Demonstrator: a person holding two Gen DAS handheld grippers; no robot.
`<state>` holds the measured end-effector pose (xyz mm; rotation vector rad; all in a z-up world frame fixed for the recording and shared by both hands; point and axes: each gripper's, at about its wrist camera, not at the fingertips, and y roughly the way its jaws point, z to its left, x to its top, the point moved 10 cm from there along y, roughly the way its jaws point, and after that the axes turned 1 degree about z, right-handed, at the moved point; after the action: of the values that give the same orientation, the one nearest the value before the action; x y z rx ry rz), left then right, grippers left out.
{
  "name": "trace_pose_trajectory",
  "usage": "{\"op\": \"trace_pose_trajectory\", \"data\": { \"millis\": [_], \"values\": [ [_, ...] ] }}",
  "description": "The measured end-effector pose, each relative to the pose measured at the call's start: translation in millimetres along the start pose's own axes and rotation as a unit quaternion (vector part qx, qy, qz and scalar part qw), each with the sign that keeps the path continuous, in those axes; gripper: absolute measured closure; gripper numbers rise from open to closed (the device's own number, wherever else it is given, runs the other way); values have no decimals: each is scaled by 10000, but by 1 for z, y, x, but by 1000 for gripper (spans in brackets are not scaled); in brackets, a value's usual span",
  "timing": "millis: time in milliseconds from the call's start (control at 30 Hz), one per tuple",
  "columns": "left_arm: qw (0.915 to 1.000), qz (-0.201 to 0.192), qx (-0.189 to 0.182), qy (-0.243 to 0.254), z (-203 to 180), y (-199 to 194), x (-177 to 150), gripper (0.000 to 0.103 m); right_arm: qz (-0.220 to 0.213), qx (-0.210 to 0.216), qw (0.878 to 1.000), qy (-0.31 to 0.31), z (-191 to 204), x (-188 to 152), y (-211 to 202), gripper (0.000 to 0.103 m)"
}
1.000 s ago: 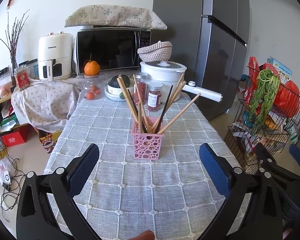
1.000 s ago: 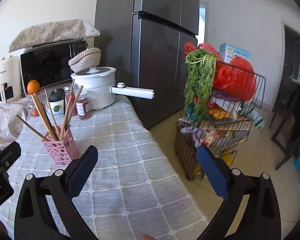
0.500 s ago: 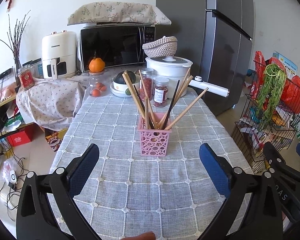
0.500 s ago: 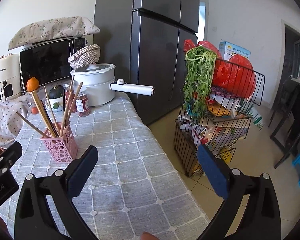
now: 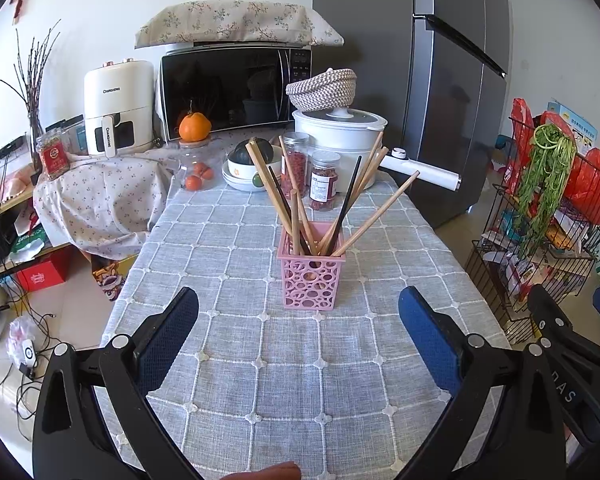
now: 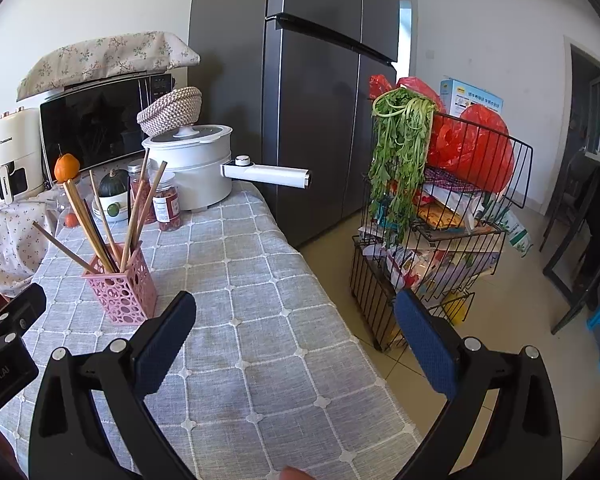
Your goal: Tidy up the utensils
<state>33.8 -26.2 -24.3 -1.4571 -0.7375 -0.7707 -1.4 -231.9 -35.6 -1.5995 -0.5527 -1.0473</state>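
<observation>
While wooden chopsticks fan from the perforated pink basket, both grippers' jaws gape wide, empty

Bench covered in a grey cloth with a white grid. Near its middle stands a pink perforated basket holding chopsticks fanned outward. Far end, clustered close: two red-filled jars, a clear jar of small orange fruit with an orange on its lid, stacked bowls holding a dark squash, a white lidded pot with its handle past the right edge.
</observation>
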Motion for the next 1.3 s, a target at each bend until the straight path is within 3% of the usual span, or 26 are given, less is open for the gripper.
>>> {"op": "trace_pose_trajectory", "data": {
  "millis": [1167, 1233, 1300],
  "values": [
    [10000, 29, -17, 12, -1, 1, -2, 7, 58, 47, 10000, -4, 2, -3, 3, 6],
    [10000, -2, -34, 6, -2, 1, -2, 9, 65, 50, 10000, -8, 2, -4, 3, 6],
    [10000, 9, -74, -4, -2, 2, -4, 21, 75, 51, 10000, -6, 2, -5, 3, 6]
  ]
}}
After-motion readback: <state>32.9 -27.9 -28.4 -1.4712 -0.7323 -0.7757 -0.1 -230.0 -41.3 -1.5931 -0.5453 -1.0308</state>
